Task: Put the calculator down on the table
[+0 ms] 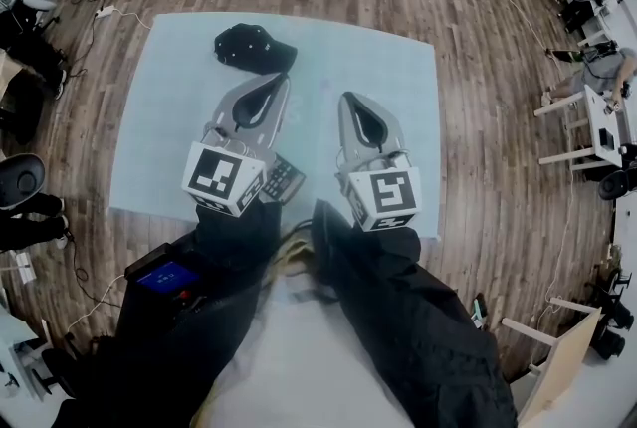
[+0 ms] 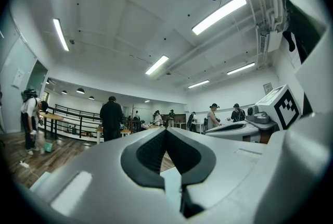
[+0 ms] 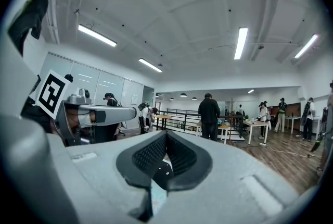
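The dark calculator (image 1: 283, 180) lies flat on the pale blue table (image 1: 169, 117) near its front edge, partly hidden under the left gripper's marker cube. Above it, my left gripper (image 1: 281, 79) points away from me at the far side of the table. Its jaws are shut, tips together, with nothing between them (image 2: 166, 131). My right gripper (image 1: 347, 99) is held beside it, level and also shut on nothing (image 3: 166, 135). Neither gripper touches the calculator.
A black cap (image 1: 254, 48) rests on the table's far part, just beyond the left gripper's tip. Wooden floor surrounds the table. A black device with a blue screen (image 1: 167, 277) sits at my lower left. People and desks stand farther off in the room.
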Demonstrator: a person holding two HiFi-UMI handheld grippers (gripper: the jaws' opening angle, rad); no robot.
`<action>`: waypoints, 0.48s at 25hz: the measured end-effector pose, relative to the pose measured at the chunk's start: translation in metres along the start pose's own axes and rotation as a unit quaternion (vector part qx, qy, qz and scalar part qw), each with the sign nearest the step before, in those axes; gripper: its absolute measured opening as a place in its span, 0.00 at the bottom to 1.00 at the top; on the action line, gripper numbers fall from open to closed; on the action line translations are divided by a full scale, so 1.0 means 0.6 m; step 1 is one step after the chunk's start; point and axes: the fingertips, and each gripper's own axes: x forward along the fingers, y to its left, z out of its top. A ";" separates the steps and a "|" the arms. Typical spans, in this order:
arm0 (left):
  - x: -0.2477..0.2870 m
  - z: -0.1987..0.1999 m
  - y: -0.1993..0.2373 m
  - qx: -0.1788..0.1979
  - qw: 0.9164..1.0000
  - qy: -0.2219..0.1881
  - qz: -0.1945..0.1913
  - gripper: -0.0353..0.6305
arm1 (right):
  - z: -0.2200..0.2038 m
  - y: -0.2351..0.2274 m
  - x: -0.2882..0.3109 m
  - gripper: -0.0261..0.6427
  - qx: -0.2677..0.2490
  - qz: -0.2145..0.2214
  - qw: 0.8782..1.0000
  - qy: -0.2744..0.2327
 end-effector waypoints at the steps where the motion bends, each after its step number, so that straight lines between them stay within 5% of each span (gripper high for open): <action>1: 0.000 0.001 0.000 -0.001 1.000 0.000 0.001 0.05 | -0.001 0.000 0.000 0.04 0.000 -0.001 1.000 0.000; 12: -0.005 -0.006 0.000 0.004 1.000 0.005 0.005 0.05 | 0.004 0.004 -0.002 0.04 -0.004 -0.004 1.000 0.000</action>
